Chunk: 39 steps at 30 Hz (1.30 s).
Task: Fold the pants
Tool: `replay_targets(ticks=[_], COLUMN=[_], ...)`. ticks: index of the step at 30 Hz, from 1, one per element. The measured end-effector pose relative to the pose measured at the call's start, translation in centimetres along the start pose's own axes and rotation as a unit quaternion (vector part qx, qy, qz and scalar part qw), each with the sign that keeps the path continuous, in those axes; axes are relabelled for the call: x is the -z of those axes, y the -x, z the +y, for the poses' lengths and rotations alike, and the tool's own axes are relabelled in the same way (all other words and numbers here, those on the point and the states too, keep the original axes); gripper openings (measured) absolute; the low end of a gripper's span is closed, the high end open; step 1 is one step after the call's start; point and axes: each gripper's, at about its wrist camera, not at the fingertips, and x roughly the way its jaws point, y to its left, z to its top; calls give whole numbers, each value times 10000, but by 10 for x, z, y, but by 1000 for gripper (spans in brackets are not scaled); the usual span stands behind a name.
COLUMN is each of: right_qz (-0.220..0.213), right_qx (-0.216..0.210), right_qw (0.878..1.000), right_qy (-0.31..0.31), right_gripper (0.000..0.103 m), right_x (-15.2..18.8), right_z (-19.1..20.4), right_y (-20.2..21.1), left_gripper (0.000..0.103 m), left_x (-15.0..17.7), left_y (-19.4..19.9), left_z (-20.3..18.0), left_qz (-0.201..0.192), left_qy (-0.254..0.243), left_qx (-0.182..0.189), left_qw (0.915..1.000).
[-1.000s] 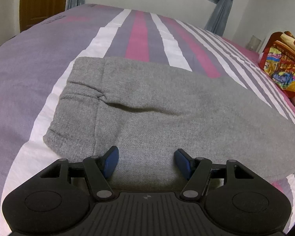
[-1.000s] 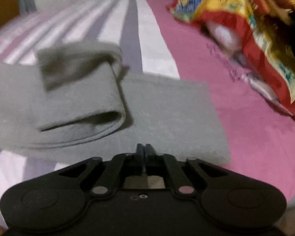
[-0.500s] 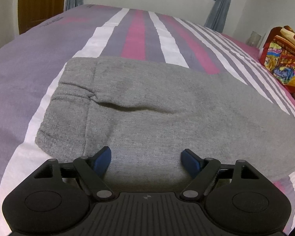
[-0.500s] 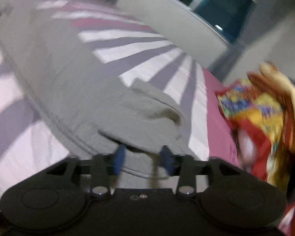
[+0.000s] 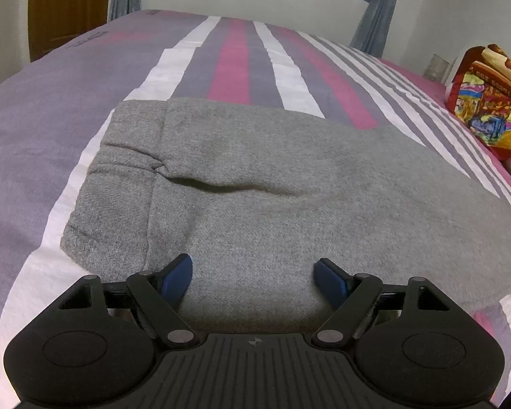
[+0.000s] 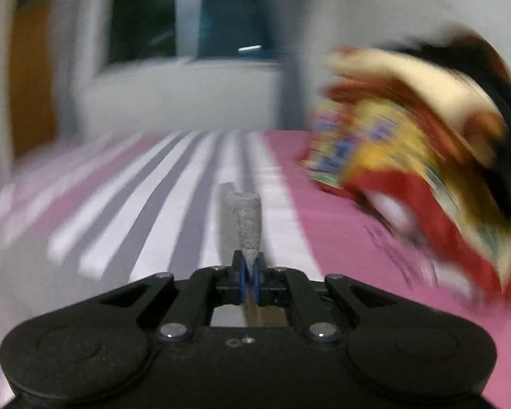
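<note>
Grey pants (image 5: 272, 184) lie flat across the striped bed, waistband end at the left. My left gripper (image 5: 253, 274) is open over the near edge of the pants, its blue pads apart and holding nothing. In the blurred right wrist view my right gripper (image 6: 250, 272) is shut on a pinched piece of the grey pants (image 6: 243, 218), which sticks up past the fingertips above the bed.
The bed (image 5: 235, 54) has pink, white and purple stripes. A colourful folded blanket (image 5: 487, 102) lies at the right edge and shows in the right wrist view (image 6: 408, 156). A wooden door (image 5: 64, 3), curtains and a window stand behind.
My right gripper opened at the pants' leg end, then shut on the fabric and swung upward fast. My left gripper opened slightly wider and stayed at the near edge.
</note>
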Motion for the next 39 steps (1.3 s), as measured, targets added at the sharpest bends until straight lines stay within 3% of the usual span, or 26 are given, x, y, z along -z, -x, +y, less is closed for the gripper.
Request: replay_targets(ticks=[3,5,8,10,13,16,18,23,25,27,30,34,36,39], right_qz=[232,575,810,725,565,1073,1145,1073,886,623,574,894,1032,1389], right_qx=[248,383,387,309,254,529,562,759,893,938,480,-776,-1405,-2262], right_qw=[9907,9773,9656,9615,9628,9600,9580,9601,9661,9763,9881,9920,9847,9632], right_qy=[-1320,-2003,-2442,-2632,-2631,-2533,-2569,-2470,-2254,-1847,-1343,-443,-28,412], right_gripper=[4,4,4,4,4,3,3,6,17,17,17,17,17,16], right_x=[26,51,75,78,75,78,79,80,75,67,53,35,31,33], right_z=[-59,-91,-110,-113,-110,-114,-115,-103,-94,-80,-48,45,107,201], right_y=[3,-7,-13,-8,-3,-22,-27,-17,-9,0,1,-33,-53,-88], left_gripper=[79,79,79,79,79,79,79,81,81,81,81,81,81,81], left_x=[0,-1,-3,-5,-5,-5,-6,-4,-3,-6,-15,-44,-59,-74], left_y=[0,0,0,-1,-1,-2,-2,-1,3,15,36,31,17,-8], left_z=[0,-1,-2,-2,-2,-3,-3,-4,-6,-9,-14,-34,-49,-67], left_qz=[9,32,91,113,109,117,131,54,-4,-178,-715,-882,-787,-561], left_qy=[-9,-25,-40,-49,-43,-53,-60,-71,-149,-118,-124,-280,-453,-772], left_qx=[4,-4,-16,-22,-37,-52,-55,-102,-166,-174,50,364,438,331], left_qw=[10000,10000,9999,9999,9999,9999,9999,9999,9998,9996,9973,9950,9949,9949])
